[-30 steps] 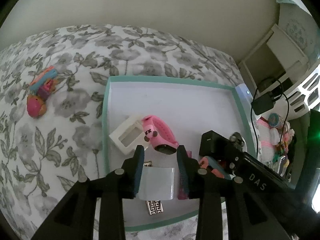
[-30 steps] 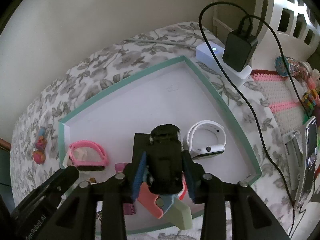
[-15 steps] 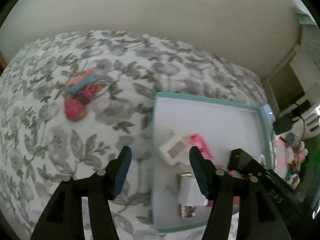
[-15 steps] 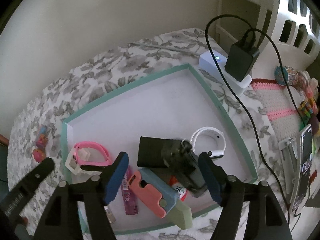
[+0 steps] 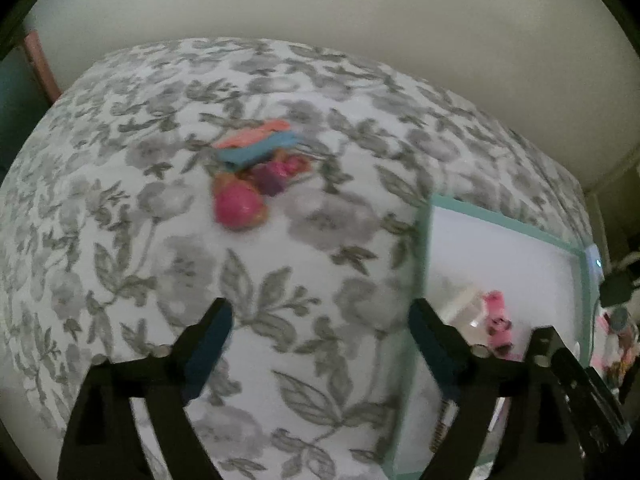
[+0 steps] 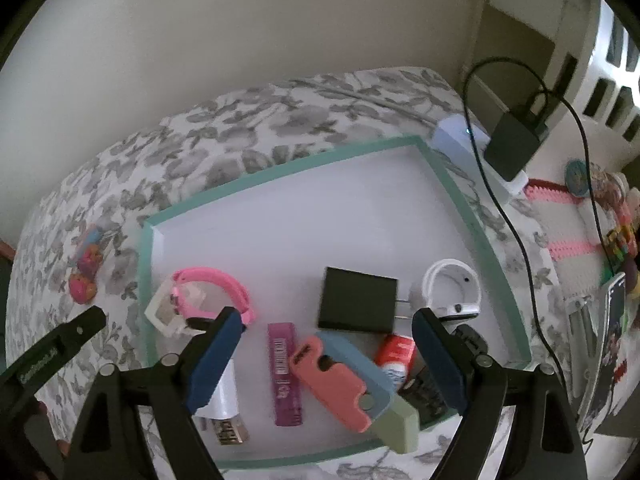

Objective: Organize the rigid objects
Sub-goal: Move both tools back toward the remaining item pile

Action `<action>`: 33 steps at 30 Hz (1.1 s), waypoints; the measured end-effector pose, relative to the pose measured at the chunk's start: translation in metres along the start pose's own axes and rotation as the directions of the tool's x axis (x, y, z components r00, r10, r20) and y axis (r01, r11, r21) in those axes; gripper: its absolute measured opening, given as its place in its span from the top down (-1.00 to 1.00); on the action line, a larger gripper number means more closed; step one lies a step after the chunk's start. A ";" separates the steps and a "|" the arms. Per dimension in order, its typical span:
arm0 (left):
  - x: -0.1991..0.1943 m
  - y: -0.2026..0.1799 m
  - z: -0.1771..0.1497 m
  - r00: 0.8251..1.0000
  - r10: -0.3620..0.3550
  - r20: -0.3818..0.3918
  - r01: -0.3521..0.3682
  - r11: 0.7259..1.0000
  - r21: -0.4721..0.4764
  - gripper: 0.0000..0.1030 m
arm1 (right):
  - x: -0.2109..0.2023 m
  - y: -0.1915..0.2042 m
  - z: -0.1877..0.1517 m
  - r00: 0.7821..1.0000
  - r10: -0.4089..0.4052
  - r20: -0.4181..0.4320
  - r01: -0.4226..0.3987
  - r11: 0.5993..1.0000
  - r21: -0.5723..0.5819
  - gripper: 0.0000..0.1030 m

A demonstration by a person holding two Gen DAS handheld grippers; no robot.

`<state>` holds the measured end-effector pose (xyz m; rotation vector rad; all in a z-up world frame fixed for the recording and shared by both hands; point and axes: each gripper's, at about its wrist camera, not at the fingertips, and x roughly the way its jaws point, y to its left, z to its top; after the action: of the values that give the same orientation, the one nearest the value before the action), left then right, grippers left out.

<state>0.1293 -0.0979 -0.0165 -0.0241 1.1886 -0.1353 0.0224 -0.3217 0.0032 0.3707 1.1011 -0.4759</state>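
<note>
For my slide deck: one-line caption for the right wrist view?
Open right gripper above a teal-rimmed tray holding watches, a black box and small items.

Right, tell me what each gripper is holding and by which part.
Nothing is held. The left gripper is open over the floral bedspread; the right gripper is open above the tray, with no object between its fingers.

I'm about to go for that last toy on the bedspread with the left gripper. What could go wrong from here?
1. The toy is a lumpy cluster of parts on soft bedding; open left gripper may pinch only a piece, or fabric.
2. The tray is crowded at its near end; dropping the toy there could knock the pink watch.
</note>
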 end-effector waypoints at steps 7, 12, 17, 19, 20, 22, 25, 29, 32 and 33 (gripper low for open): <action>-0.002 0.030 0.008 0.999 0.032 0.025 -0.030 0.996 -0.084 -0.90 | -0.004 0.030 -0.002 0.999 0.037 0.018 -0.036 0.997 -0.065 -1.00; -0.009 0.058 0.014 0.995 0.085 0.060 -0.076 0.989 -0.126 -0.90 | -0.007 0.054 -0.005 0.997 0.068 0.029 -0.065 0.992 -0.106 -1.00; -0.021 0.090 0.023 0.985 0.138 0.106 -0.119 0.978 -0.172 -0.91 | -0.007 0.086 -0.011 0.992 0.121 0.024 -0.116 0.981 -0.155 -1.00; -0.025 0.101 0.025 0.982 0.151 0.114 -0.127 0.972 -0.198 -0.91 | -0.006 0.100 -0.013 0.991 0.131 0.018 -0.125 0.975 -0.181 -1.00; -0.027 0.109 0.027 0.981 0.154 0.120 -0.126 0.968 -0.217 -0.91 | -0.005 0.107 -0.014 0.991 0.134 0.014 -0.129 0.973 -0.192 -1.00; -0.030 0.120 0.029 0.980 0.151 0.128 -0.117 0.963 -0.243 -0.91 | -0.003 0.116 -0.016 0.990 0.142 0.006 -0.138 0.969 -0.207 -1.00; -0.031 0.132 0.031 0.980 0.147 0.131 -0.108 0.959 -0.262 -0.91 | 0.000 0.130 -0.018 0.988 0.156 -0.004 -0.152 0.963 -0.224 -1.00; -0.027 0.142 0.033 0.981 0.147 0.122 -0.110 0.957 -0.267 -0.91 | 0.002 0.142 -0.020 0.985 0.170 -0.007 -0.166 0.956 -0.243 -1.00; -0.023 0.147 0.035 0.984 0.138 0.117 -0.102 0.957 -0.272 -0.91 | 0.006 0.149 -0.021 0.984 0.179 -0.012 -0.176 0.952 -0.249 -1.00; -0.022 0.148 0.035 0.984 0.133 0.114 -0.099 0.958 -0.270 -0.91 | 0.007 0.151 -0.021 0.983 0.181 -0.014 -0.179 0.952 -0.250 -1.00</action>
<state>0.1676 0.0497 0.0034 -0.1939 1.0667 0.1275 0.0909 -0.1851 -0.0040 0.2435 1.0923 -0.1732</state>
